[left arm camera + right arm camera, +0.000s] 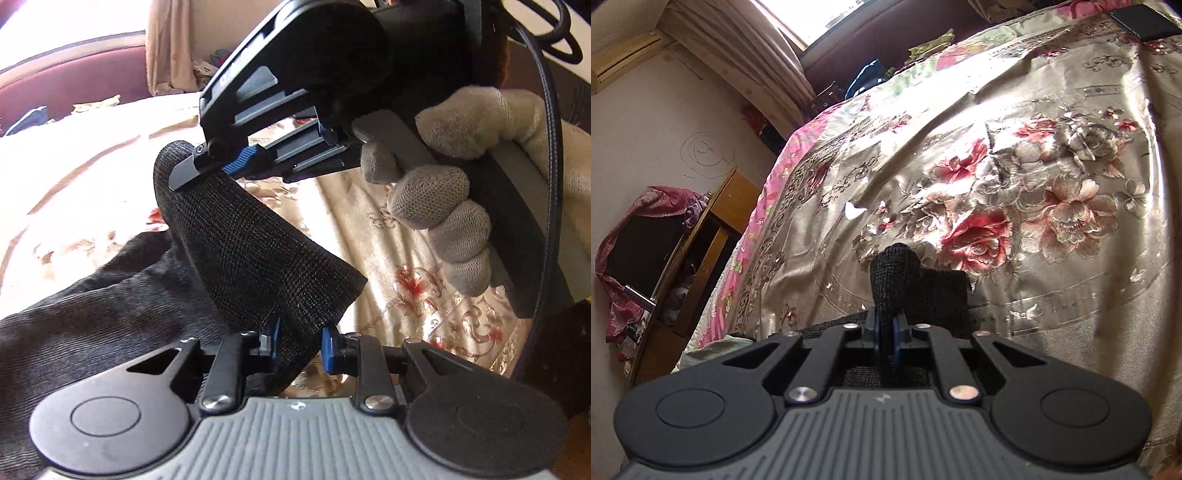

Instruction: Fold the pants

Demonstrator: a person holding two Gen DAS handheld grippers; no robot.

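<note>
two handheld grippers lift one end of the dark pants (258, 254) off a floral satin bedspread (388, 240). low in the left wrist view, the left gripper (299, 345) straddles the ribbed cuff, its blue pads (273, 341) standing apart with a sliver of bedspread showing beside the right one (not a firm bite, by the look of it). upper centre of that frame, the right gripper (218, 168), in a gloved hand (454, 206), pinches the cuff's far corner tight; its own camera confirms cloth clamped between closed jaws. the risk: the cuff could slide free of the left pads, and the slick bedspread could let the trailing leg skew.
</note>
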